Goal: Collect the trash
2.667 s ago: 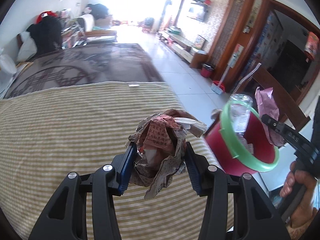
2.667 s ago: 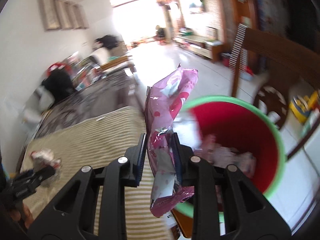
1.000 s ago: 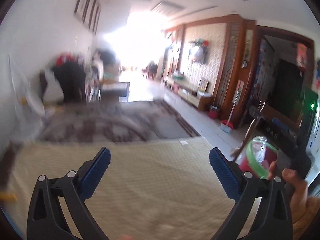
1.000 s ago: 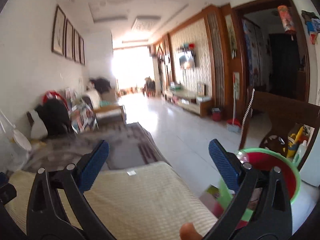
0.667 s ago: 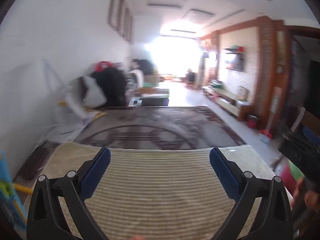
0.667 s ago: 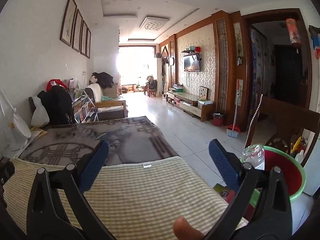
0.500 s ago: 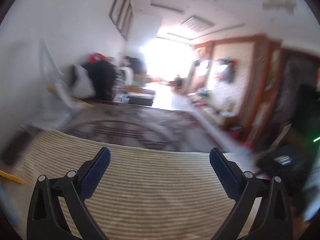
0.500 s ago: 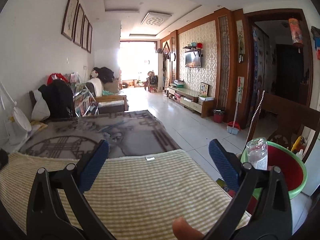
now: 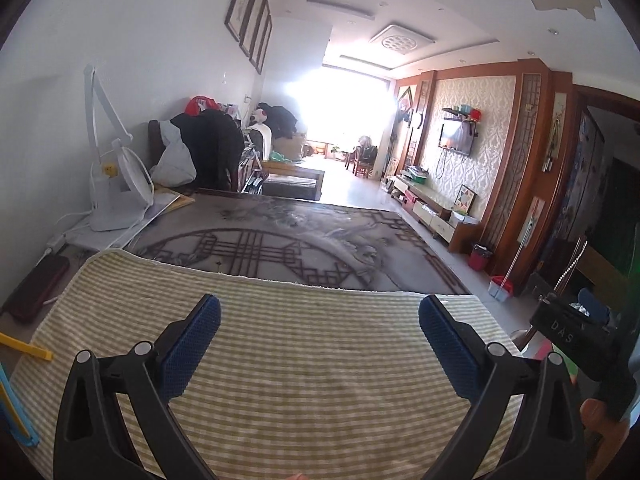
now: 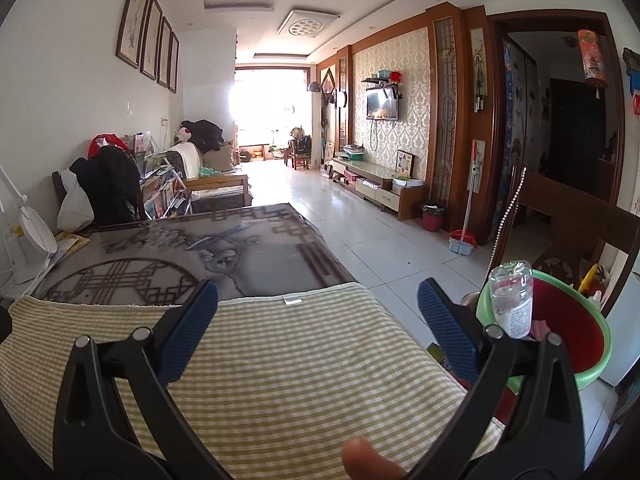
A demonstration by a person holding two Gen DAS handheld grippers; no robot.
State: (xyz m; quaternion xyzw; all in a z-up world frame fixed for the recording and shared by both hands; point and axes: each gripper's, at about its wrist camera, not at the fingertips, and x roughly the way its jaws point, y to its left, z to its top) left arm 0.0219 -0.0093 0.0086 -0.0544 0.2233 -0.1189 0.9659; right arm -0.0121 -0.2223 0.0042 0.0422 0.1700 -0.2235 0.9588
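**Cloth, plastic and glossy tile**

A woven checked cloth (image 10: 280, 364) covers the table. The red bin (image 10: 576, 332) looks like smooth plastic with a green rim, holding a clear plastic bottle (image 10: 514, 304). The floor tiles (image 10: 360, 240) shine; the gripper pads (image 10: 188, 332) are textured.

We can read one marking: pale capital letters "DAS" on the black plastic body of the right claw (image 9: 568, 330), seen at the left wrist view's right edge. The clear plastic bottle (image 10: 512, 304) carries a white label, its print too small to read.
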